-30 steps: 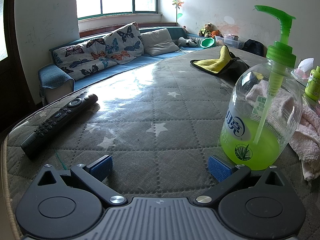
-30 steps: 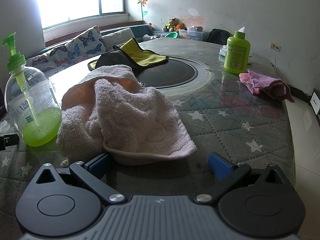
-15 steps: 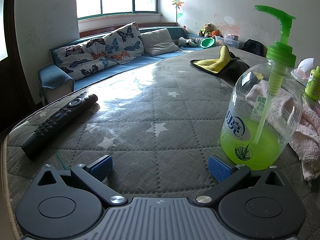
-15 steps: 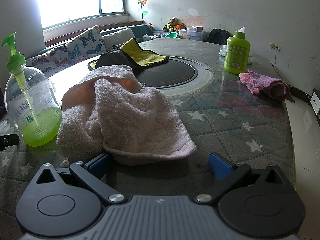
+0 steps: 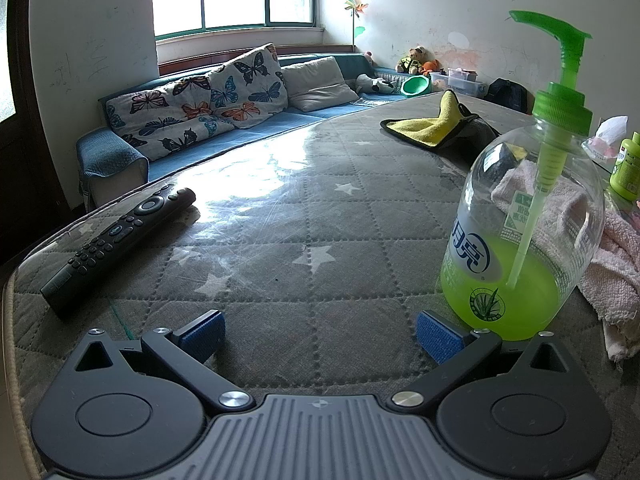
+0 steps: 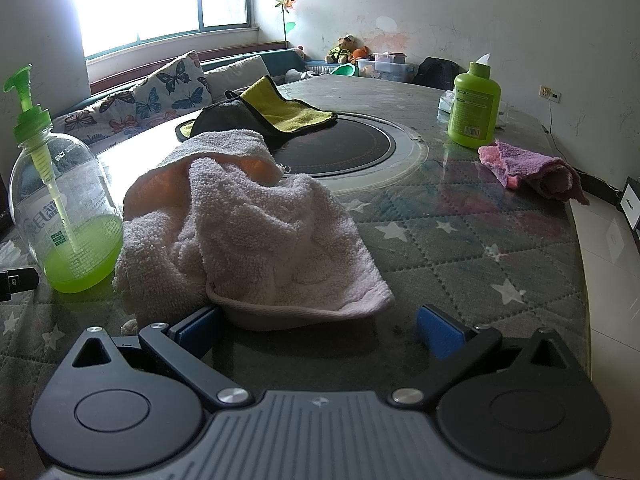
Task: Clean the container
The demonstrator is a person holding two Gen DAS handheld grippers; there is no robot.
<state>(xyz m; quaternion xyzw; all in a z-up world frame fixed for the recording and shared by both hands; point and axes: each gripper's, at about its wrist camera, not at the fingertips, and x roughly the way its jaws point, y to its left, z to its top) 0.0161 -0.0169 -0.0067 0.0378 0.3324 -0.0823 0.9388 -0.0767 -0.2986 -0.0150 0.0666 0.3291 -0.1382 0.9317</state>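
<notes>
Green soap fills only the bottom of the pump bottle (image 5: 524,232), the container to be cleaned, which stands upright on the desk (image 5: 280,240) just ahead of the left claw (image 5: 318,334) and off to its right. That claw's jaws stand wide apart and hold nothing; its right pad (image 5: 436,336) sits close to the bottle's base, though whether they touch I cannot tell. The right claw (image 6: 318,334) is likewise spread and empty, with the pink towel (image 6: 256,232) heaped directly in front of it and its hem lying between the pads.

Risks, as I judge them: the bottle is tall, round and smooth, so a grip taken off-centre could tip it or let it spin out. Pressing on the pump head (image 5: 560,40) could squirt soap. The towel is bulky, and a pinch on the hem alone may drag it against the bottle beside it. The remote (image 5: 120,240) lies well clear to the left.
</notes>
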